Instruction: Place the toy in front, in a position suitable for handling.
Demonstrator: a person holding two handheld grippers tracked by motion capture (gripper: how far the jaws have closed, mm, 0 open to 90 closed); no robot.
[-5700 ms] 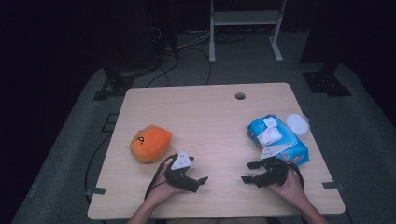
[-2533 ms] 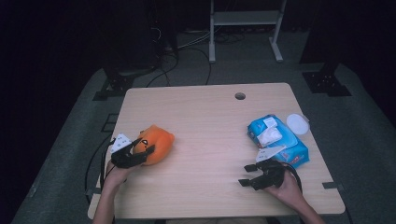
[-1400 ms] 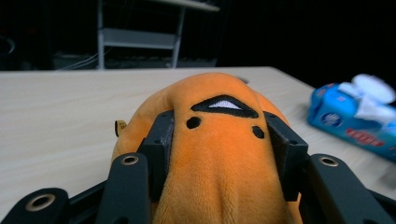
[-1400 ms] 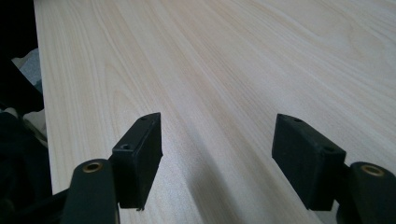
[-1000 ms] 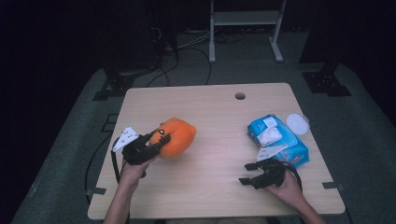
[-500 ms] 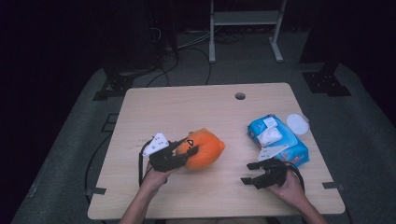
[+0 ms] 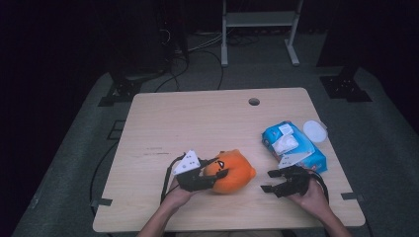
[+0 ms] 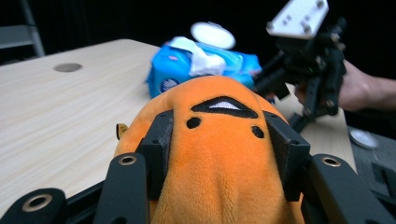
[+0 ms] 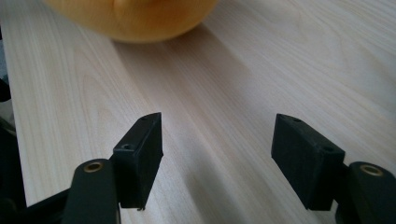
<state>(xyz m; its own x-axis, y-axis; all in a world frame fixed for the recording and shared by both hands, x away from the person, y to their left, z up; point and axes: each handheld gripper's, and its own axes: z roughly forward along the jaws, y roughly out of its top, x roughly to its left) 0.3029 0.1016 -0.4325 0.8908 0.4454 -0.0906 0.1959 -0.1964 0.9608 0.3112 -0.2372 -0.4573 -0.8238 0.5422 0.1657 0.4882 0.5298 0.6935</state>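
Clamping the orange plush [image 7: 232,170] at lower centre, left gripper [image 7: 210,173] carries it toward the open, empty right gripper [image 7: 267,181].

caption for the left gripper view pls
Left gripper shut on an orange plush toy, blue wipes pack behind.

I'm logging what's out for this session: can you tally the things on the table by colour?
Orange: 1, the plush toy
Blue: 1, the wipes pack
White: 1, the round lid beside that pack
Total: 3
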